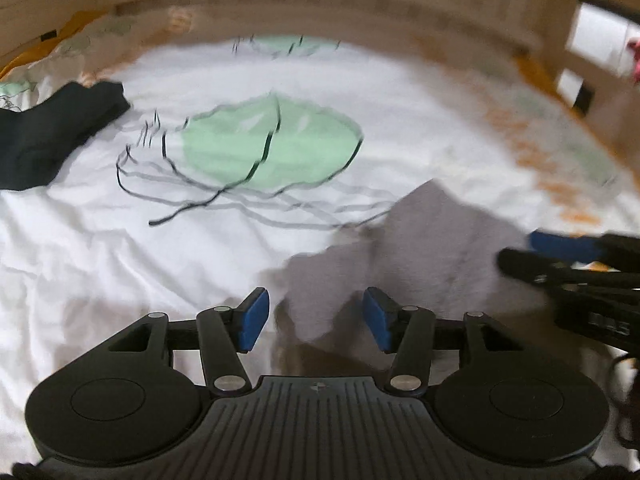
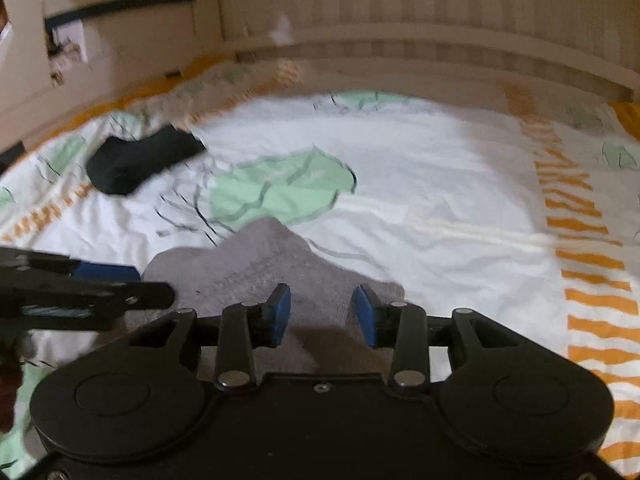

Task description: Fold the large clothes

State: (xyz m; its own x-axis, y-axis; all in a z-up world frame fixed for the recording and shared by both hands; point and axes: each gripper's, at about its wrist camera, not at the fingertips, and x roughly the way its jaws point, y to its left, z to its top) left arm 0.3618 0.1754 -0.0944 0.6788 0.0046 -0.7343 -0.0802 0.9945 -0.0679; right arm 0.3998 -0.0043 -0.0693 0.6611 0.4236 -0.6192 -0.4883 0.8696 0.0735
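Notably crumpled grey garment (image 2: 276, 264) (blurred)

No text, number or brand can be read with certainty. On the black body of the right gripper (image 1: 568, 258), seen at the right edge of the left wrist view, some pale characters are printed, but they are too blurred to be read. A small diamond-shaped mark is stamped on the ribbed housing of the left gripper (image 1: 316, 318), just behind the fingers; no letters can be made out in it.
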